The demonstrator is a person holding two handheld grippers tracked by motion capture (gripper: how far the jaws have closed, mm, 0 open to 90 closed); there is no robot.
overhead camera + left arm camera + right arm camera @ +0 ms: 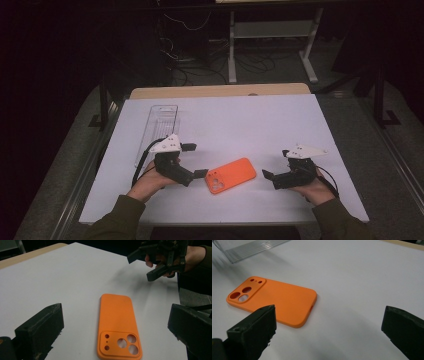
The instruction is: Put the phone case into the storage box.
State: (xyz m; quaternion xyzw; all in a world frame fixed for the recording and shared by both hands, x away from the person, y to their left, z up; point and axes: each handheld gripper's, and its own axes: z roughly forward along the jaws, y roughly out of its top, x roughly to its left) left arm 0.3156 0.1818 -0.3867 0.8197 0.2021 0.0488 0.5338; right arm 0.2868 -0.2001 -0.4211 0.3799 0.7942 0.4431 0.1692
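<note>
Jaws wide, left gripper (195, 161) just beside orange phone case (231, 175), right gripper (276, 168) near

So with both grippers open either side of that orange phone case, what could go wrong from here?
1. The orange phone case lies flat on the smooth white table; the left gripper, open with one jaw near its camera end, may push it sliding instead of gripping it.
2. The right gripper points at the case too, so the two may collide over it.
</note>
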